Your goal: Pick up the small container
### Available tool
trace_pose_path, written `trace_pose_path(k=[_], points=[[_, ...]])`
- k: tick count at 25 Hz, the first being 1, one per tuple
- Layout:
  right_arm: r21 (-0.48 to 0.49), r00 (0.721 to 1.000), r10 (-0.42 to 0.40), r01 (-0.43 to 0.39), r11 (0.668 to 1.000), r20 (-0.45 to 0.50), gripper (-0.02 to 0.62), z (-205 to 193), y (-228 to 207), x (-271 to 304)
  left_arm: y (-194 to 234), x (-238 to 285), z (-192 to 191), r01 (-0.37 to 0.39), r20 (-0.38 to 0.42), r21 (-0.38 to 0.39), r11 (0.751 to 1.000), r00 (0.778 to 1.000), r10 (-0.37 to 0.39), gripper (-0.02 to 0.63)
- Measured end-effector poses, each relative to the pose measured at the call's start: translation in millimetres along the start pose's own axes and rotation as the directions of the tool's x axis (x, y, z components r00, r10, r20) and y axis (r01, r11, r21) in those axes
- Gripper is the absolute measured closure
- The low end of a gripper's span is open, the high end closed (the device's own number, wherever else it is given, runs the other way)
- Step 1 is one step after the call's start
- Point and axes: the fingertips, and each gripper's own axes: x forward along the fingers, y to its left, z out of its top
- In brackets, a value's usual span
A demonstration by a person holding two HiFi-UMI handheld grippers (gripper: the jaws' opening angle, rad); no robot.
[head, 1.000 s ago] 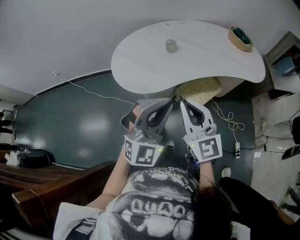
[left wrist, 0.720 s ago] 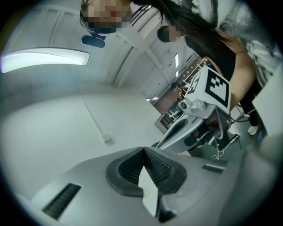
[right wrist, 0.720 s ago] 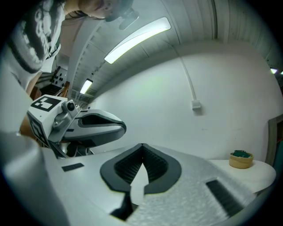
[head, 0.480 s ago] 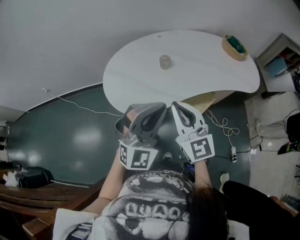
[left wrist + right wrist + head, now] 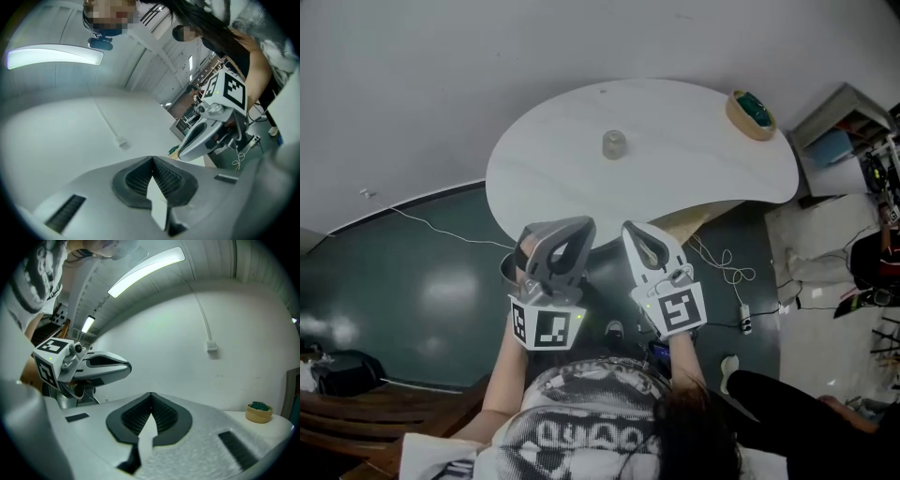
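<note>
The small container (image 5: 613, 143), a pale squat cylinder, stands alone on the white rounded table (image 5: 694, 169) in the head view. Both grippers are held close to my body, short of the table's near edge and well apart from the container. My left gripper (image 5: 584, 225) is shut with nothing in it; in its own view the ribbed pads (image 5: 165, 177) meet and the jaws point at a wall. My right gripper (image 5: 629, 229) is also shut and empty, its pads (image 5: 161, 414) pressed together. Each gripper view shows the other gripper beside it, not the container.
A tan bowl with a green thing inside (image 5: 751, 113) sits at the table's far right end, also in the right gripper view as the bowl (image 5: 258, 412). Cables (image 5: 727, 272) trail over the dark green floor. Shelving (image 5: 839, 141) stands at the right.
The head view has shifted, so the table and container now sit lower and further left in the picture. Both grippers stay shut and side by side, drifting left with it.
</note>
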Motion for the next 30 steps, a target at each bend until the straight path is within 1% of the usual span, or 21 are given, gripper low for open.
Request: trace_pose_path(k=[5,8,10,17,23,30], points=[[0.004,1.0,-0.002,0.002,1.0,-0.011,0.595,-6.4,-4.1,-5.9,-5.2,-2.1,0.5,-0.008,-0.001,-0.016,1.0,1.0,0.008,0.606],[-0.015,1.0,-0.001,0.001,1.0,0.003,0.595,-7.5,-5.8,-5.9,-7.6,-2.7,1.7,-0.003,0.002,-0.012,1.0,1.0,0.003,0.606],[-0.024,1.0,0.002,-0.002,1.0,-0.004,0.595,-8.9,-6.7,-0.9,-7.1,-1.2,0.2,0.004,0.006,-0.009,1.0,1.0,-0.004,0.606],[-0.022,1.0,0.014,-0.015,1.0,-0.028,0.595,-19.4,-26.4,34.1,6.3,19.7,-20.1,0.013,-0.007,-0.017,1.0,1.0,-0.013,0.605],[-0.01,0.998,-0.006,0.005,1.0,-0.057,0.595,-34.9,-53.2,66.1,23.8,40.5,-42.6,0.025,-0.016,-0.034,0.999,1.0,-0.025,0.606],[-0.01,0.992,-0.036,0.035,0.999,-0.119,0.595,-63.6,-81.4,107.2,42.1,64.4,-65.5,0.054,-0.011,-0.032,0.998,0.998,-0.054,0.605]])
